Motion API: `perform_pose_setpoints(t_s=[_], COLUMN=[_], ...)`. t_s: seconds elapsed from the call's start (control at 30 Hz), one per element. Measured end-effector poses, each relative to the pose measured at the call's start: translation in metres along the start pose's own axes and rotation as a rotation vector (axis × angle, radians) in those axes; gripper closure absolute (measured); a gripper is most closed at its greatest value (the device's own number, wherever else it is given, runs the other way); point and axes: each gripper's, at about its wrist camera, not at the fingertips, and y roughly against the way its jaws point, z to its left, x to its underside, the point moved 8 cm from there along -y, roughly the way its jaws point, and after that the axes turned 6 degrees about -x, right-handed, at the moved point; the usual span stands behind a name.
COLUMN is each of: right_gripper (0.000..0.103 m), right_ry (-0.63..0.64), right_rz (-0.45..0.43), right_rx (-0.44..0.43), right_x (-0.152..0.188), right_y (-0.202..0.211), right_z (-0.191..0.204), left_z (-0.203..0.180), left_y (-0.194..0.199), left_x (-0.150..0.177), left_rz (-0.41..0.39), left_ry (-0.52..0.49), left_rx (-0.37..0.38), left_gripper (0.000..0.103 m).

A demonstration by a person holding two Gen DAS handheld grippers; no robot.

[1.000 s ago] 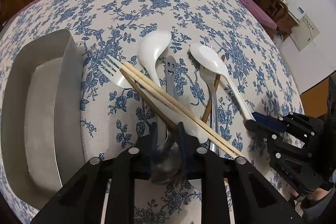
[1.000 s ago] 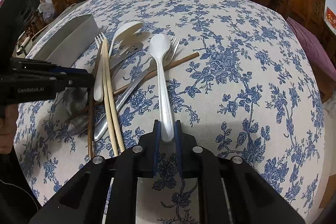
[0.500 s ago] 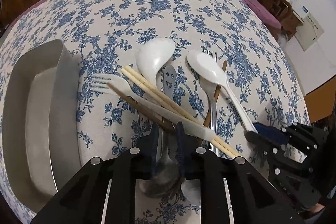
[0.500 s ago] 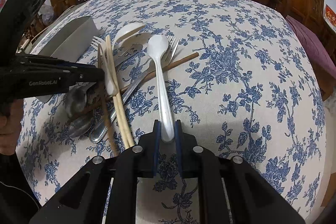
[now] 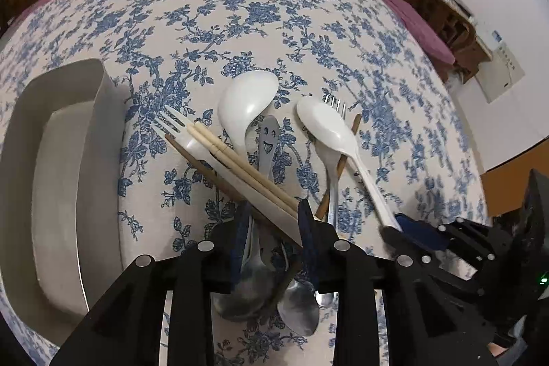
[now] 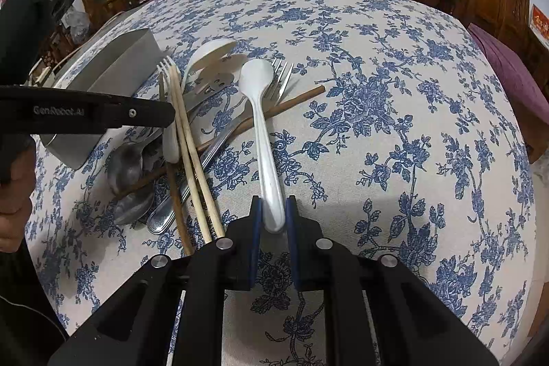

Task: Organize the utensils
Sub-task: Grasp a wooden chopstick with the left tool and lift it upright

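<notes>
White plastic shows between the blue pads of the right claw [image 6: 272, 215]: it is the handle of a long white plastic spoon [image 6: 262, 126], and the claw is closed tight on its end. The spoon's bowl points to 12 o'clock and rests on the heap of utensils, across a silver metal fork [image 6: 279, 81] and a dark brown wooden chopstick [image 6: 295, 102].

Over on the other side, the left claw [image 5: 274, 222] sits down in the heap. Its jaws are opening right now. Between them lie a white plastic fork [image 5: 202, 150], two pale wooden chopsticks [image 5: 240, 167] and the handles of shiny metal spoons [image 5: 298, 307]. I think the pads no longer press on any of them.

All the utensils lie in a messy pile in the middle of the bench with the blue flower cloth [image 6: 394, 112]. A big white ladle-shaped spoon [image 5: 247, 105] and a metal spoon handle with a smiley face [image 5: 268, 139] stick out toward 12 o'clock. The grey metal tray [image 5: 58, 160] waits at 9 o'clock of the pile, and nothing is in it that I can see.

So the sorting has only just begun. I think the step now is to pick single pieces out of the heap. Next, the right claw should lift the white spoon up and clear, slowly, so it does not drag the fork along, then carry it over to the tray.
</notes>
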Motion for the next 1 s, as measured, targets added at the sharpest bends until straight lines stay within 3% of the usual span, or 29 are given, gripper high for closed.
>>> perform_pose_setpoints(t_s=[0.23, 0.37, 0.67, 1.0], right_gripper=[0.086, 0.086, 0.086, 0.086], right_ry=[-0.001, 0.000, 0.002, 0.002], right_rz=[-0.001, 0.000, 0.000, -0.002], right_rx=[-0.002, 0.002, 0.006, 0.011], right_x=[0.000, 0.000, 0.000, 0.000], right_y=[0.000, 0.000, 0.000, 0.000], right_z=[0.000, 0.000, 0.001, 0.001], left_z=[0.012, 0.017, 0.013, 0.018], left_y=[-0.007, -0.005, 0.000, -0.003], left_x=[0.003, 0.003, 0.006, 0.007], left_rz=[0.009, 0.008, -0.019, -0.002], left_ry=[-0.027, -0.024, -0.039, -0.062], left_rx=[-0.077, -0.068, -0.049, -0.084], left_gripper=[0.073, 0.087, 0.098, 0.098])
